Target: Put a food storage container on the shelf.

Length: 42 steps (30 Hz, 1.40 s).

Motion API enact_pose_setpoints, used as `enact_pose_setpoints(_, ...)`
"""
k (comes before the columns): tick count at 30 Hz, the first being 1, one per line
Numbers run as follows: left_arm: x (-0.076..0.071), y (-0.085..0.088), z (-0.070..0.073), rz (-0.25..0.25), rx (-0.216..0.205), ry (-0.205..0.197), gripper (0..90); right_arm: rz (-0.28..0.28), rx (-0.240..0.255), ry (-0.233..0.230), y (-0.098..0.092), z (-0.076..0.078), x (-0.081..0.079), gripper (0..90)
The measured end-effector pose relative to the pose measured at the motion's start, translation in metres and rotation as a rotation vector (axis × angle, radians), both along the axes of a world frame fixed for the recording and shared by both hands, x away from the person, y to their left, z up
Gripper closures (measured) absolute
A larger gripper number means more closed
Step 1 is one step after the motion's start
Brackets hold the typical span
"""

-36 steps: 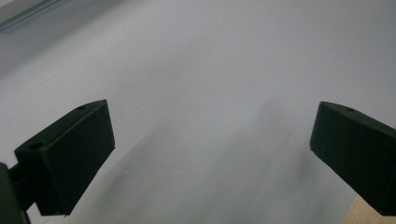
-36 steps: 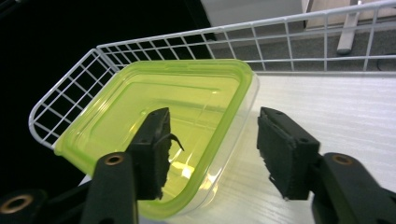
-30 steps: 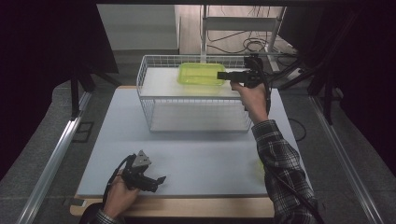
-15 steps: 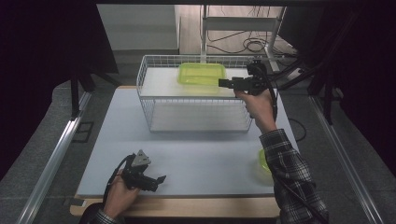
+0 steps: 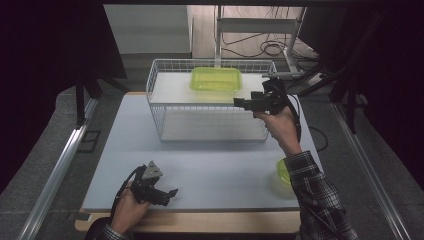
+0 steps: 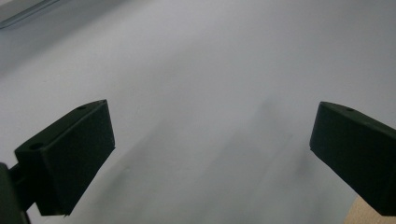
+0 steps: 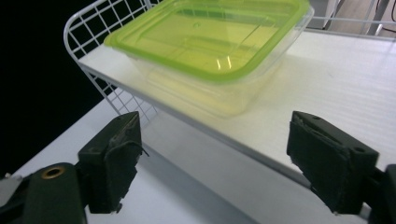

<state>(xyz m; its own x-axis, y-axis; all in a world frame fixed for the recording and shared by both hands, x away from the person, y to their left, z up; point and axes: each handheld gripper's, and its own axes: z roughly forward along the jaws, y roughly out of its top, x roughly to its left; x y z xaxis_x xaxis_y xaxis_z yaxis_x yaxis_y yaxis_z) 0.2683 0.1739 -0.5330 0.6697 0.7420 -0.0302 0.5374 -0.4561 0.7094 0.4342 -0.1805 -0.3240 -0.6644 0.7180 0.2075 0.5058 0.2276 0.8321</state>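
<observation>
**Guide:** Two tools are in our hands at a pale grey table (image 5: 210,170). From above, we see the right tool (image 5: 239,102) held out level at the right end of a white wire basket (image 5: 155,85), which stands at the far edge of the table. Its jaws have just been opening; they now stand wide apart with nothing between them.

**Listener:** What lies in front of it?

**Guide:** We see a clear plastic container with a green lid (image 5: 216,79), lid on, resting on the white shelf (image 5: 170,90) in the top of the basket, toward that shelf's far right part. In the right tool view the container (image 7: 210,51) sits just beyond the open jaws, apart from both, and the shelf's front edge runs across between them.

**Listener:** And the left tool?

**Guide:** We hold the left tool (image 5: 171,194) low at the near edge of the table, toward the near left corner, well apart from the basket. In the left tool view its jaws are wide, with bare table (image 6: 201,84) between them and nothing held.

**Listener:** Anything else on the table?

**Guide:** We can make out one more green thing (image 5: 284,171) near the right edge, partly hidden by our plaid sleeve (image 5: 320,195); we cannot tell what it is.
</observation>
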Motion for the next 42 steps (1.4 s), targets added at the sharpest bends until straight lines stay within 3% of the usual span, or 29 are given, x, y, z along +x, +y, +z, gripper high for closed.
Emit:
enact_pose_setpoints(11,0.0,0.0,0.0,0.0,0.001,-0.001,0.0,0.043,-0.068,-0.056,-0.003,-0.012,-0.023,9.1)
enact_pose_setpoints(26,-0.001,-0.001,0.0,-0.002,0.001,-0.006,0.0,0.079,-0.092,-0.066,-0.018,-0.039,-0.049,4.3)
enact_pose_setpoints(32,-0.001,0.001,0.0,-0.002,-0.02,-0.005,0.0,0.085,-0.091,-0.067,-0.023,-0.046,-0.06,4.3)
enact_pose_setpoints(37,-0.001,0.002,0.001,-0.002,-0.05,0.002,0.0,0.086,-0.129,-0.076,-0.026,-0.054,-0.07,4.2)
enact_pose_setpoints(42,-0.001,0.001,0.001,-0.008,-0.048,0.003,0.0,0.08,-0.166,-0.094,-0.028,-0.063,-0.079,4.2)
